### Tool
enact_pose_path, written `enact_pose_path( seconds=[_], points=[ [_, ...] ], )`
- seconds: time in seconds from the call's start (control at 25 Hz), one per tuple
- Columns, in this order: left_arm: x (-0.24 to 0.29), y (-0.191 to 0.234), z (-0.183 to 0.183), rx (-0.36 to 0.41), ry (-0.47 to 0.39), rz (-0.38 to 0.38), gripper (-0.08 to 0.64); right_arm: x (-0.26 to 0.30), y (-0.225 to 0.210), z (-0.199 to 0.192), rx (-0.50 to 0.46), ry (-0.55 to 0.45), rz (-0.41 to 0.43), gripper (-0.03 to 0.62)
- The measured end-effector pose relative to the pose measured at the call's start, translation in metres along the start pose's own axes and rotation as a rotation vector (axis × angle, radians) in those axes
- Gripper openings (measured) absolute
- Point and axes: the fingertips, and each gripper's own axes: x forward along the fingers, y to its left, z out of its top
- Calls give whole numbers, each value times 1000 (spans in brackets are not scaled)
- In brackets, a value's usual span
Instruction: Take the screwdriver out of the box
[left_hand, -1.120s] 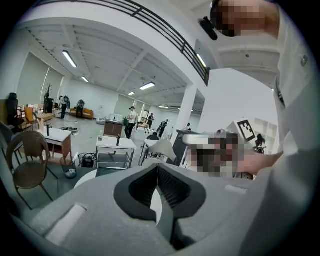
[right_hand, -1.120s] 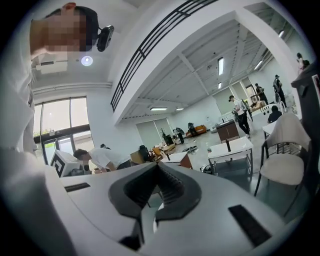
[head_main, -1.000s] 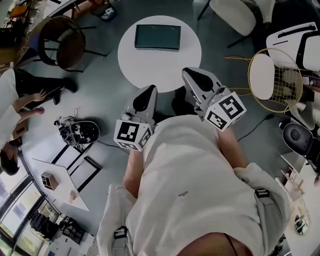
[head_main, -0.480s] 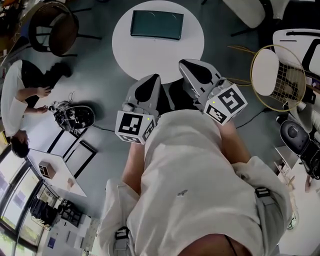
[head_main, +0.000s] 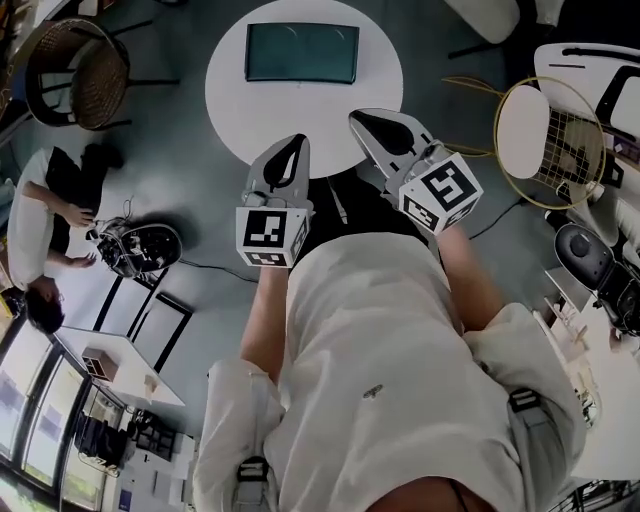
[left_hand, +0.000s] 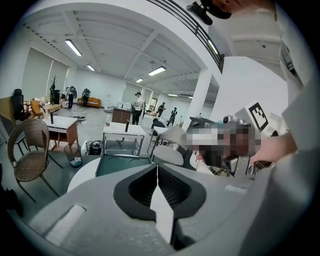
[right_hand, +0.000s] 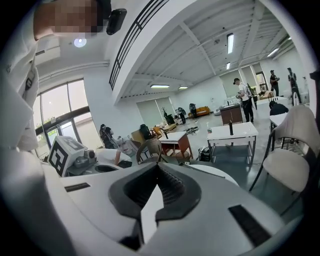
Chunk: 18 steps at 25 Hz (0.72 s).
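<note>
A dark green shallow box (head_main: 301, 52) lies on the round white table (head_main: 240, 110) ahead of me. No screwdriver shows in any view. My left gripper (head_main: 292, 146) is held at the table's near edge, jaws shut with nothing between them. The right gripper (head_main: 372, 122) hovers beside it over the near edge, also shut and empty. In the left gripper view the closed jaws (left_hand: 157, 167) point at the green box (left_hand: 122, 163) on the table (left_hand: 82, 175). The right gripper view has its closed jaws (right_hand: 157, 168) aimed past the table's rim (right_hand: 220, 173) into the room.
A wicker chair (head_main: 72, 62) stands left of the table. At the right is a round wire-frame chair (head_main: 548, 140). A person (head_main: 42, 215) crouches on the floor at the left by a tangle of wired equipment (head_main: 135, 245). Desks and people fill the far room.
Both grippers have sunk and moved forward to the table's near edge. The table and box now sit closer in the head view. Jaws stayed shut.
</note>
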Motion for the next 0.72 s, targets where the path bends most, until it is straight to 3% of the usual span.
enact_pose_path(
  seconds=[0.36,0.56,0.72],
  points=[
    [52,32,-43,-5,63,8,12,47,-43,-37,-28,100,-37,6],
    [79,43,-59,62,80,-12,12,66,-63,-53,-59,146,-65,6],
    [94,55,-73,72,105,-19,12,83,-75,-66,-84,188,-78,6]
  ],
)
